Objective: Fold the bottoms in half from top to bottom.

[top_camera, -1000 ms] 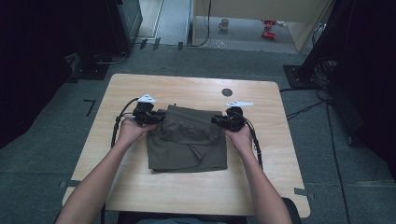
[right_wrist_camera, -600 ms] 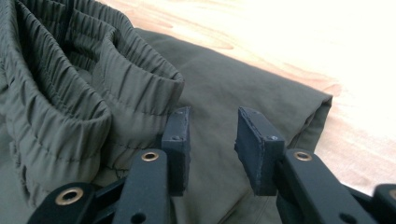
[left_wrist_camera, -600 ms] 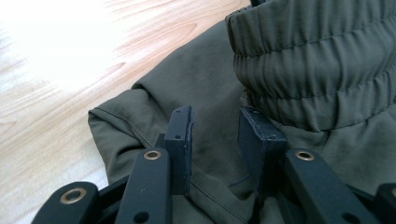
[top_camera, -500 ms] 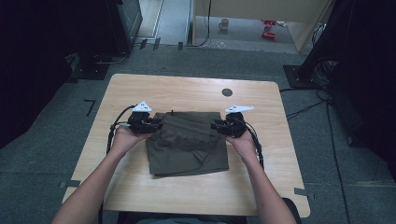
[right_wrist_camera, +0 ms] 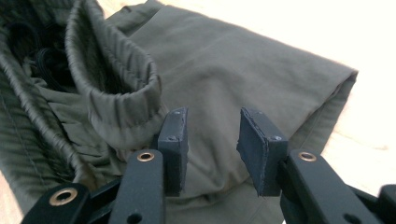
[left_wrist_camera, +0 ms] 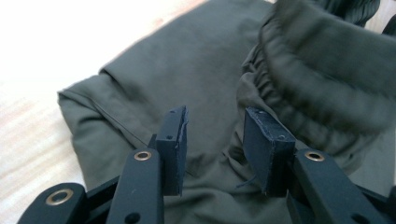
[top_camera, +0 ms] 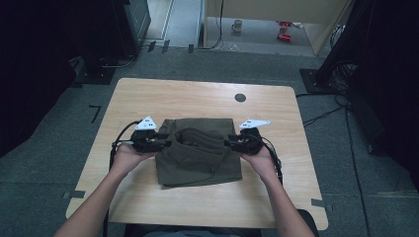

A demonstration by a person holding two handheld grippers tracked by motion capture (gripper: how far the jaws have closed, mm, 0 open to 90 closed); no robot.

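Observation:
An olive-green garment (top_camera: 200, 158) lies folded in the middle of the wooden table (top_camera: 197, 94), its elastic waistband (top_camera: 200, 136) turned up into a loose ridge. My left gripper (top_camera: 165, 144) is at the garment's left edge and my right gripper (top_camera: 230, 143) at its right edge, both pointing inward. In the left gripper view my gripper (left_wrist_camera: 215, 149) hovers open over the cloth (left_wrist_camera: 187, 70), beside the waistband (left_wrist_camera: 322, 88). In the right gripper view my gripper (right_wrist_camera: 212, 149) is open too, with the waistband (right_wrist_camera: 121, 93) just left of it. Both sets of jaws have just been opening, and neither presses on the cloth.
A small dark round spot (top_camera: 240, 97) marks the table's far side. Bare wood surrounds the garment. Beyond the table, a mug (top_camera: 237, 24) and red items (top_camera: 284, 30) sit on the floor. Dark equipment stands at the far left and cables (top_camera: 321, 116) trail at the right.
Both hands have come back toward the table's near edge, carrying the waistband over the garment. Both sets of jaws now stand wider apart, with the cloth loose.

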